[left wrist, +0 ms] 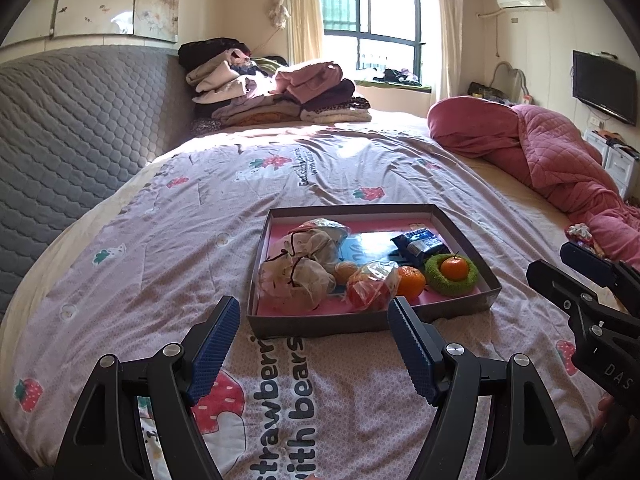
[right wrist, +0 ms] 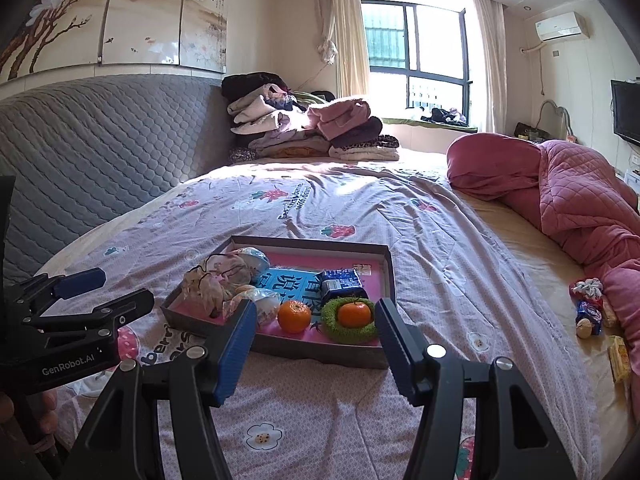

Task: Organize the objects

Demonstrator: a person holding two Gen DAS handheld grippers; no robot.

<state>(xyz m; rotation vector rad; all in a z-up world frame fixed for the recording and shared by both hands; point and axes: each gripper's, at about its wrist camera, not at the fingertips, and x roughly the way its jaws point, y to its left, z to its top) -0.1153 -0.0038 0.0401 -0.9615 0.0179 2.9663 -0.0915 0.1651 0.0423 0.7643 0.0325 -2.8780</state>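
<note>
The box sits on the bed at the centre of both frames, already holding two tangerines, one loose and one in a green ring, plus pouches and a blue packet. Small snacks lie at the right edge of the right view, well apart from the box. The left hand-held gripper and right hand-held gripper both stand with jaws apart, holding nothing. The soft quilt could let the box tip if a rim is pressed, and the loose tangerine could roll.
</note>
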